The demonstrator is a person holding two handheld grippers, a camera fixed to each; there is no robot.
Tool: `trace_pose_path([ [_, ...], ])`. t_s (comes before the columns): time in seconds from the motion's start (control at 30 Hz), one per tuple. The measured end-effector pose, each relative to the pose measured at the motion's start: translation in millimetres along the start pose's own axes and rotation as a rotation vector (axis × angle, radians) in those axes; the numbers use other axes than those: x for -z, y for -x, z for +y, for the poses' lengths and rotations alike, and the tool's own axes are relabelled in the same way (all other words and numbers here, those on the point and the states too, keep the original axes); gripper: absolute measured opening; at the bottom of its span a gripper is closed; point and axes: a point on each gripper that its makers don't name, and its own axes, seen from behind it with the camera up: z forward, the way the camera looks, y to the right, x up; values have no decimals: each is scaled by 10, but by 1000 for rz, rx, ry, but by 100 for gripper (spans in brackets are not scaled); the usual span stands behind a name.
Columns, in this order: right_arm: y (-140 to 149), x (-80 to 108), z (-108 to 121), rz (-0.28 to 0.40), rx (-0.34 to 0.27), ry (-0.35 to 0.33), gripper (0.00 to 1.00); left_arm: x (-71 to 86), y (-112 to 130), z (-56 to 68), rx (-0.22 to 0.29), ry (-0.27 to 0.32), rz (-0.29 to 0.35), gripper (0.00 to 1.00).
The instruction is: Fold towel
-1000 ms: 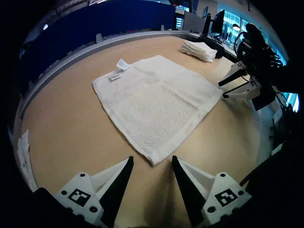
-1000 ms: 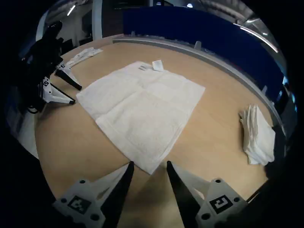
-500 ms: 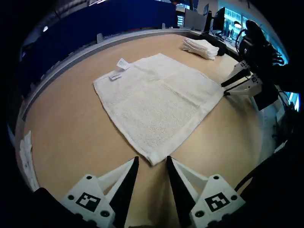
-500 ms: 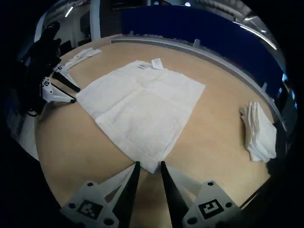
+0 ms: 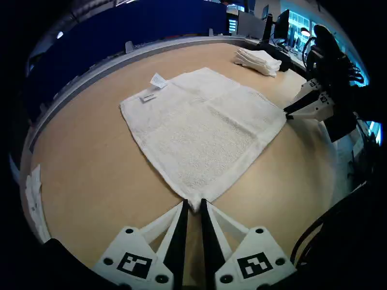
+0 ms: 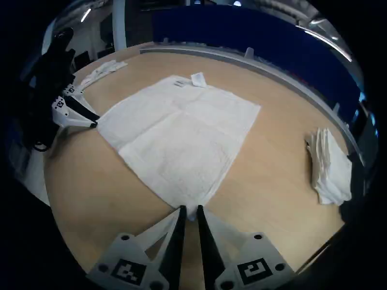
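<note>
A white towel (image 5: 203,125) lies spread flat on the wooden table (image 5: 87,164), its label (image 5: 157,79) at the far corner. My left gripper (image 5: 193,205) is shut on the towel's near corner in the left gripper view. That same gripper (image 6: 92,122) sits at the towel's left corner in the right gripper view. My right gripper (image 6: 191,211) is shut on the near corner of the towel (image 6: 184,130) in the right gripper view. From the left gripper view, the right gripper (image 5: 289,112) pinches the towel's right corner, with a gloved hand behind it.
A stack of folded white towels (image 5: 256,60) (image 6: 331,166) rests near the table's edge. More white cloths (image 6: 104,69) (image 5: 31,193) lie at another edge. A blue partition (image 5: 145,24) runs along the table's far side, with monitors (image 5: 280,24) beyond.
Both grippers have closed from open onto their towel corners. Each has also moved slightly forward, so the corner now sits between its fingertips. The towel has stayed flat.
</note>
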Motion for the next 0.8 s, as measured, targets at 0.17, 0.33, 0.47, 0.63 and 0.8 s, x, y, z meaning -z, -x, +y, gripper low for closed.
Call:
trace_pose_path([
  [0.17, -40, 23, 41, 12, -28, -6, 17, -3, -24, 14, 7, 4, 9, 11],
  [0.33, -106, 66, 80, 25, -37, -1, 17, 40, -86, 37, 12, 10, 18, 9],
  [0.47, -178, 127, 105, 36, -34, -1, 17, 92, -160, 42, 30, 12, 32, 9],
  [0.63, -283, 234, 135, 52, -33, 0, 17, 206, -274, 29, 79, 17, 53, 9],
  [0.8, -426, 371, 152, 76, -35, -2, 17, 360, -436, -30, 123, 13, 86, 9],
])
